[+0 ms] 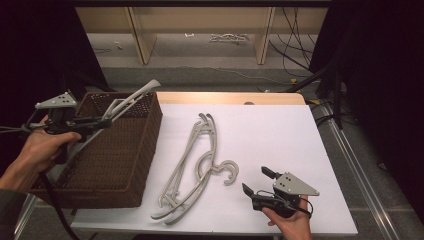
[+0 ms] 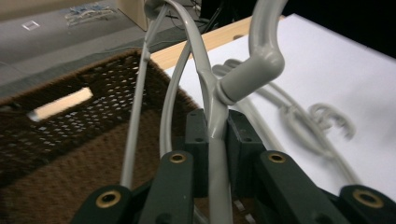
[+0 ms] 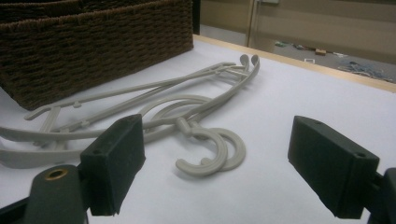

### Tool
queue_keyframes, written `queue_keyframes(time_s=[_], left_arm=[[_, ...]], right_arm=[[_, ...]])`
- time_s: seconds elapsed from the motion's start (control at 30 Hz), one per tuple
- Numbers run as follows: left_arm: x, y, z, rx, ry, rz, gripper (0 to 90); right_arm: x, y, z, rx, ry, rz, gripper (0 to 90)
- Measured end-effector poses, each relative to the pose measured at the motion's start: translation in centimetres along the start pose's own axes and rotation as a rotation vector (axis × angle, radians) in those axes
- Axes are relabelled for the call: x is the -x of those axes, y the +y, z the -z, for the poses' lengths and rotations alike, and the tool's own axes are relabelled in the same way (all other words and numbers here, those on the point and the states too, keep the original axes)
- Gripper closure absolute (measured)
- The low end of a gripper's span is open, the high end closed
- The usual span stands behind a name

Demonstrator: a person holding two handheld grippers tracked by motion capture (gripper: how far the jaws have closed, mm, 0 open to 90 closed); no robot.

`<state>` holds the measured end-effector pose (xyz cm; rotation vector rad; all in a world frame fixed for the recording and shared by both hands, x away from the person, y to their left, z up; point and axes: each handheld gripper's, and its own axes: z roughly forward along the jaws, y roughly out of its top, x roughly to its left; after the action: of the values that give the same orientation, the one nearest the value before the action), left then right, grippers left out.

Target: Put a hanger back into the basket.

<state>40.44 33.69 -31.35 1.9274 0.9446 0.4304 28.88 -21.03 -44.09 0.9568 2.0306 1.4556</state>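
left gripper (image 1: 102, 121) clamps grey hanger (image 1: 131, 99) over wicker basket (image 1: 145, 165) | right gripper (image 1: 257, 181) jaws apart, near two hangers (image 1: 197, 165) on white table (image 1: 280, 135)

Dark brown woven basket (image 1: 131, 165) with an open lattice weave at its walls. Pale grey plastic hangers (image 1: 200, 160) on a white desk (image 1: 280, 135) edged in light wood. Black left claw (image 2: 217, 140) and right claw (image 3: 215, 163); brass-coloured rivets.
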Motion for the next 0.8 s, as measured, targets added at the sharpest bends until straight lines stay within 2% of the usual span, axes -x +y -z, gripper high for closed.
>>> queue_keyframes(time_s=[0.03, 0.1, 0.2, 0.27, 0.33, 0.47, 0.53, 0.63, 0.7, 0.73, 0.77, 0.8], left_arm=[[-0.2, -0.2, 0.0, 0.01, 0.0, 0.011, 80.7], [-0.6, -0.6, 0.0, -0.002, -0.005, 0.017, 80.7], [-1.1, -1.4, -0.1, -0.027, 0.012, 0.0, 80.8], [-1.3, -1.9, -0.2, -0.026, 0.012, 0.012, 80.7], [-1.6, -2.4, -0.1, -0.039, 0.013, 0.005, 80.7], [-1.9, -3.2, -0.3, -0.042, 0.023, 0.017, 80.8], [-2.1, -3.5, -0.3, -0.05, 0.017, 0.023, 80.8], [-2.2, -4.1, -0.7, -0.075, 0.024, 0.024, 80.7], [-2.2, -4.5, -1.2, -0.115, 0.029, 0.012, 80.7], [-2.3, -4.6, -1.3, -0.135, 0.027, -0.001, 80.7], [-2.1, -4.8, -1.7, -0.118, 0.03, 0.023, 80.7], [-2.1, -4.9, -1.8, -0.138, 0.033, 0.013, 80.6]], right_arm=[[0.0, 0.1, 0.1, -0.006, -0.008, 0.007, 19.7], [0.0, 0.1, 0.1, -0.005, -0.007, 0.006, 19.7], [0.0, 0.0, -0.1, 0.007, 0.005, -0.001, 19.7], [0.0, 0.1, 0.1, -0.008, -0.006, 0.007, 19.7], [0.0, 0.0, 0.0, -0.008, -0.007, 0.012, 19.7], [0.0, 0.0, -0.2, 0.005, 0.003, 0.0, 19.8], [0.0, 0.0, -0.1, -0.011, -0.006, 0.006, 19.8], [0.0, 0.0, -0.1, -0.01, -0.007, 0.004, 19.8], [0.0, 0.0, -0.1, -0.01, -0.003, 0.004, 19.8], [0.1, -0.1, -0.3, 0.005, -0.002, 0.023, 19.8], [0.1, -0.1, -0.3, 0.005, -0.003, 0.024, 19.8], [0.1, 0.0, -0.2, 0.001, -0.007, 0.023, 19.9]])
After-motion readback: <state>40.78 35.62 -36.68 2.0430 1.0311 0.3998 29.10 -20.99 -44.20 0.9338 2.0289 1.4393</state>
